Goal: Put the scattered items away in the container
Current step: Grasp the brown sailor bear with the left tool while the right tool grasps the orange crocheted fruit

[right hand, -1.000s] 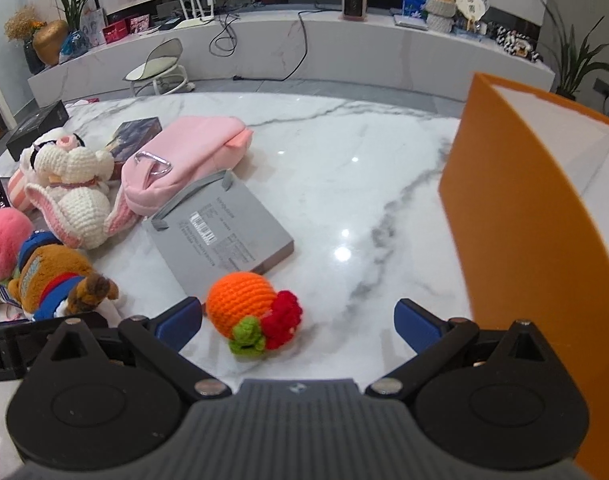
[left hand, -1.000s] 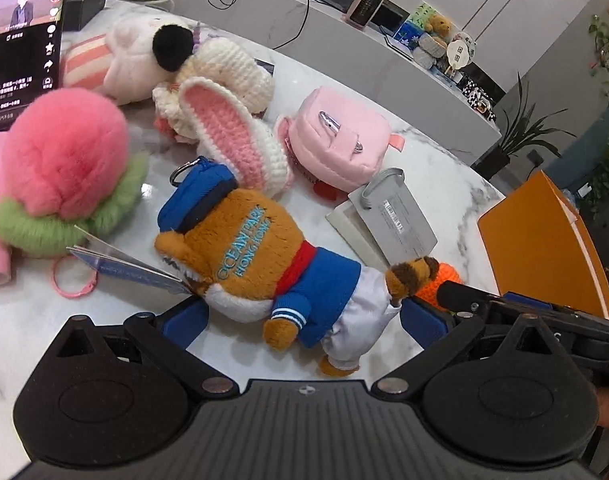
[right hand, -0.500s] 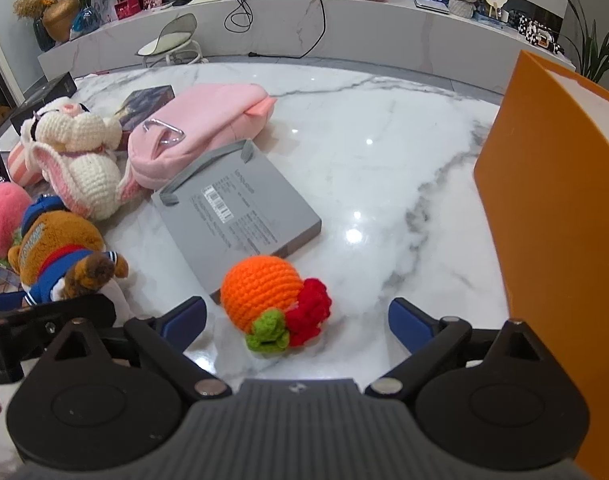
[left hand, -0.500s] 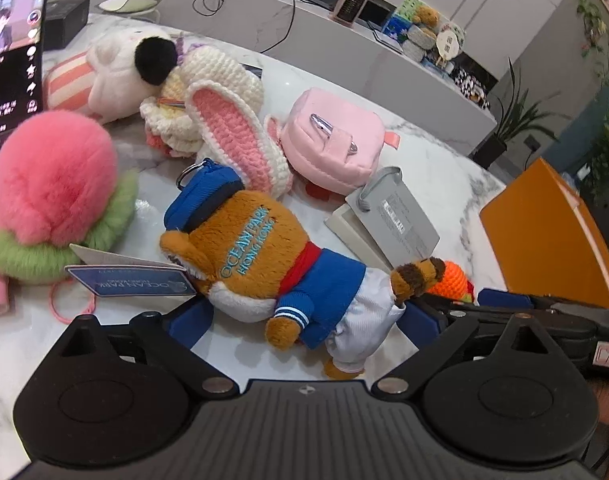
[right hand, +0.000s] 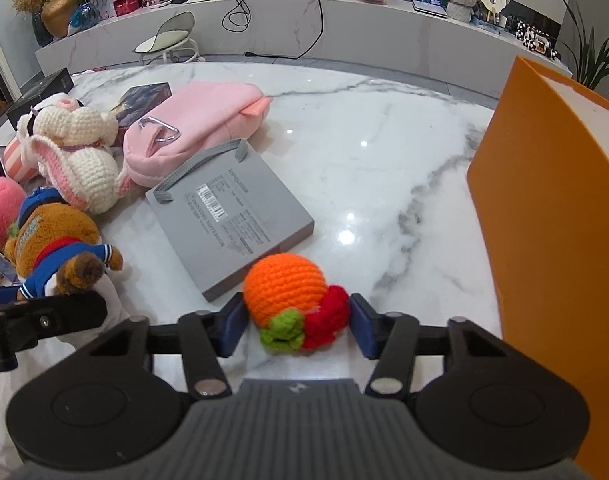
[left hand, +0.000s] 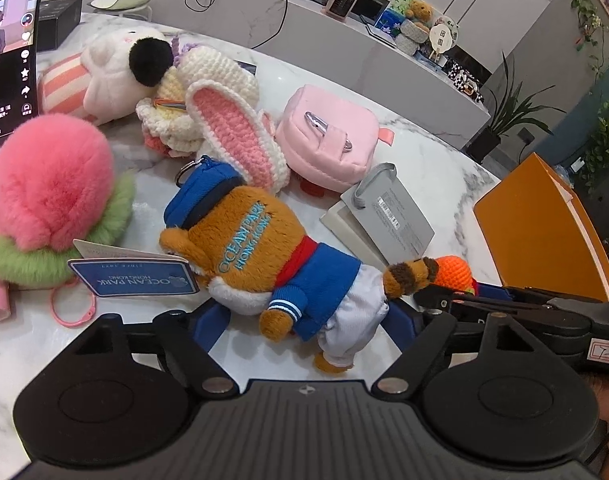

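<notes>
- The left hand-held gripper (left hand: 304, 322) has a matte black body with a ribbed grey centre plate, two round black discs, silver pivot screws and blue fingers (left hand: 208, 326).
- The right hand-held gripper (right hand: 298, 322) is built the same: black linkage arms, silver screws, blue fingers (right hand: 362, 326).
- A white handwritten label (left hand: 604, 357) sits on its side.

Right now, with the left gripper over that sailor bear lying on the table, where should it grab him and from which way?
Take the bear across his blue-jacketed middle, coming straight down from above. He lies flat on the table with head and legs sticking out lengthwise, so the torso looks like the narrowest, firmest part. The left gripper already straddles him, open; avoid the loose paper tag.
</notes>
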A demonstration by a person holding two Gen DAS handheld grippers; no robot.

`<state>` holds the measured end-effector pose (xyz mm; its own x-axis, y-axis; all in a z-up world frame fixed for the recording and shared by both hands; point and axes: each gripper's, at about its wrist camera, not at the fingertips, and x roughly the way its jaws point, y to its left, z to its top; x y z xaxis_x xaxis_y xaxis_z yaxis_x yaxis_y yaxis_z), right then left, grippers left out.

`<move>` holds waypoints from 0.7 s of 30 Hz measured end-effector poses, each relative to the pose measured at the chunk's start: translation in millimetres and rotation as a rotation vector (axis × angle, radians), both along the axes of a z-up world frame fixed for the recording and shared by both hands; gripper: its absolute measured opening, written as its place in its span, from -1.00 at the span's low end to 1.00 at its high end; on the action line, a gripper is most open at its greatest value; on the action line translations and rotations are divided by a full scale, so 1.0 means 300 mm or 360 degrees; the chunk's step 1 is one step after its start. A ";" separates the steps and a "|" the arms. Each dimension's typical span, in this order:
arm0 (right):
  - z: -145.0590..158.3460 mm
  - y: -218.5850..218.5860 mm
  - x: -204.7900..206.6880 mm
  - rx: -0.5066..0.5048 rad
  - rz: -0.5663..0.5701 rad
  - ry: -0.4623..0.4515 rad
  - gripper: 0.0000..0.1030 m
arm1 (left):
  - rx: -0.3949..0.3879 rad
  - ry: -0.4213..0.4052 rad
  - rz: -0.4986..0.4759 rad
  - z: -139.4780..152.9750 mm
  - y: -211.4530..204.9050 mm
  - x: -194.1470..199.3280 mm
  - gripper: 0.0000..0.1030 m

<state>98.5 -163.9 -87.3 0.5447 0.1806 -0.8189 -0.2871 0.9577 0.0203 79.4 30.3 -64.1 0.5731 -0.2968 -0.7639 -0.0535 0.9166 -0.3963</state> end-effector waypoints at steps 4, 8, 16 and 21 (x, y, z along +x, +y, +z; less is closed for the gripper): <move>0.000 0.001 -0.004 0.0011 0.0025 -0.0003 0.08 | -0.0023 0.0008 -0.0004 0.000 0.005 0.001 0.75; 0.001 0.002 -0.009 0.0018 0.0036 0.0001 0.07 | -0.0020 0.0009 -0.0011 0.002 0.004 0.000 0.71; 0.009 -0.004 -0.026 0.0020 0.0036 -0.0002 0.07 | -0.0052 0.0019 -0.0031 0.004 0.000 0.002 0.00; 0.019 -0.009 -0.037 0.0030 0.0037 -0.0012 0.07 | -0.0059 0.0017 -0.0028 0.003 0.001 -0.001 -0.04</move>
<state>87.5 -166.7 -81.5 0.5463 0.2087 -0.8112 -0.3098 0.9501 0.0358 79.1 30.7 -63.2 0.5593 -0.3350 -0.7583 -0.0419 0.9021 -0.4295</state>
